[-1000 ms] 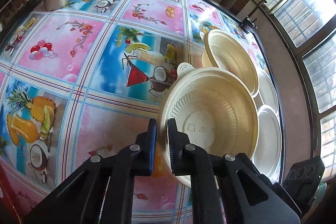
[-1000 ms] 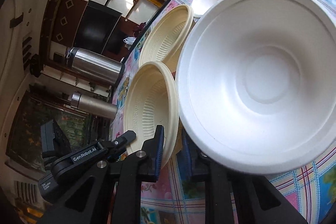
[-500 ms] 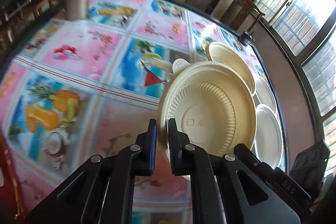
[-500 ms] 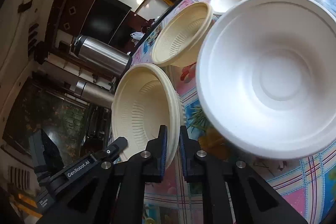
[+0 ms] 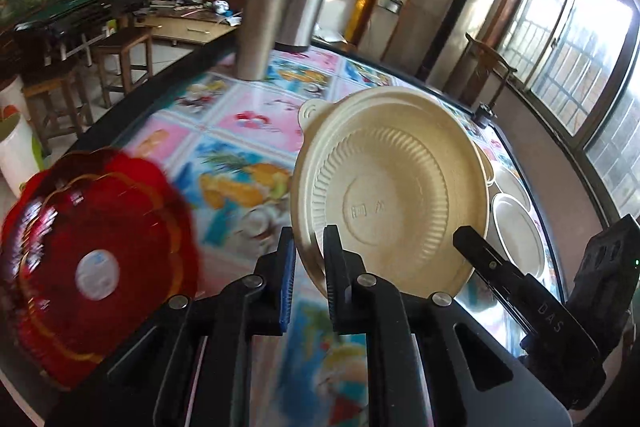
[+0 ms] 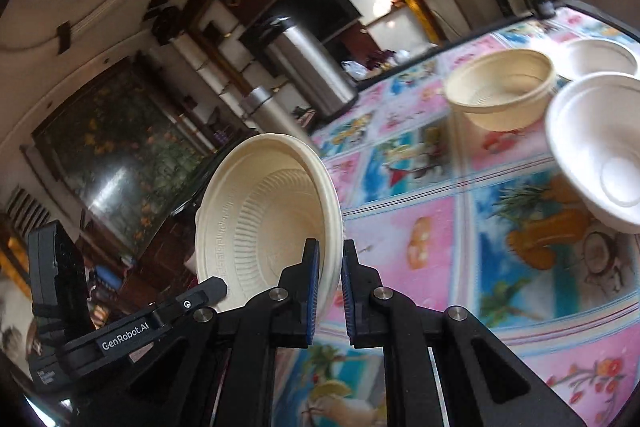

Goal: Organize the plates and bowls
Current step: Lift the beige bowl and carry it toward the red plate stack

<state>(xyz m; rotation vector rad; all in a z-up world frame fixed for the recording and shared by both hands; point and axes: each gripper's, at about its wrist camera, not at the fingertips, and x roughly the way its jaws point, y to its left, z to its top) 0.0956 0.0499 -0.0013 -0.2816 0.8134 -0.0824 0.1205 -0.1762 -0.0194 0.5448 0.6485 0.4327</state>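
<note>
Left wrist view: the left gripper (image 5: 309,259) is closed on the lower rim of a cream ribbed bowl (image 5: 394,195), which stands on edge at frame centre with its embossed underside toward the camera and a small tab at its upper left rim. The two fingers (image 5: 286,267) sit close together, with only the rim between them. At lower left lies a red scalloped plate (image 5: 96,259), blurred, with a pale round label at its middle; it appears in this view only. Behind the bowl, two steel flasks (image 5: 262,27) stand at the far side of the counter (image 5: 248,119), which carries a fruit-patterned cloth. White plates (image 5: 516,227) show partly at right, behind the bowl's edge. A black bar marked "DAS" (image 5: 516,283) crosses the lower right; whether it belongs to the other gripper cannot be told.

Right wrist view: the right gripper (image 6: 329,283) has its blue-padded fingers (image 6: 312,279) nearly together on either side of the same cream ribbed bowl's rim (image 6: 264,223); whether the pads press on it cannot be told. Here the ribbed inside of the bowl faces the camera at centre left. This view alone shows a second cream bowl (image 6: 500,91) upright on the counter at upper right, a white bowl (image 6: 600,59) beyond it, and a tilted white bowl (image 6: 600,151) at the right edge. The left gripper's body, marked "GenRobot.AI", lies at lower left.
</note>
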